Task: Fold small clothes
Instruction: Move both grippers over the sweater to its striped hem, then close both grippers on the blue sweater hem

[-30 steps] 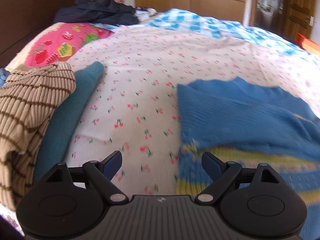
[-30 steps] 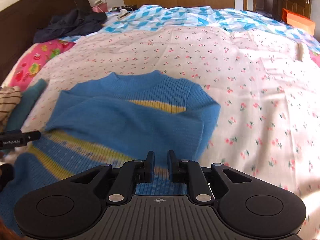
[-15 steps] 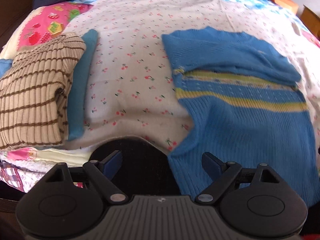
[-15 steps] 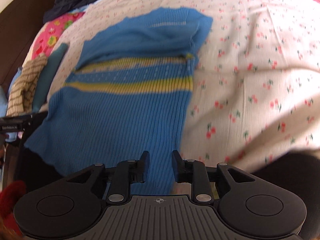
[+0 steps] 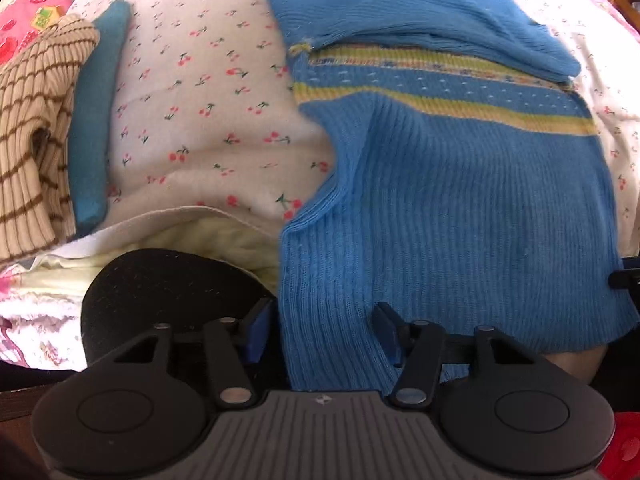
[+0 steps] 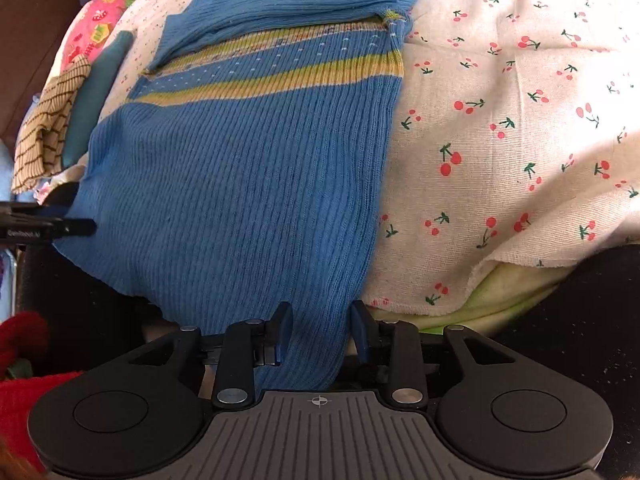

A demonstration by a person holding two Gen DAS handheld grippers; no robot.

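A blue knit sweater [image 5: 460,200] with yellow stripes lies flat on the cherry-print sheet [image 5: 200,120], its sleeves folded across the chest. Its hem hangs over the bed's near edge. My left gripper [image 5: 320,332] points down over the hem's left corner. Its jaws are closing, with fabric between them and the pads not pressing. In the right wrist view, the sweater [image 6: 240,160] drops between the fingers of my right gripper [image 6: 320,332] at the hem's right corner. Those jaws are opening and stand clear of the cloth.
A folded beige knit with brown stripes [image 5: 32,120] and a folded teal cloth [image 5: 96,120] lie left of the sweater. A pink pillow [image 5: 32,0] is behind them. A black rounded shape [image 5: 160,280] sits below the bed edge. Something red [image 6: 20,360] is at lower left.
Both views have tipped from looking across the bed to looking down at the sweater's hem at the near edge. The left jaws have narrowed around the hem corner. The right jaws have widened.
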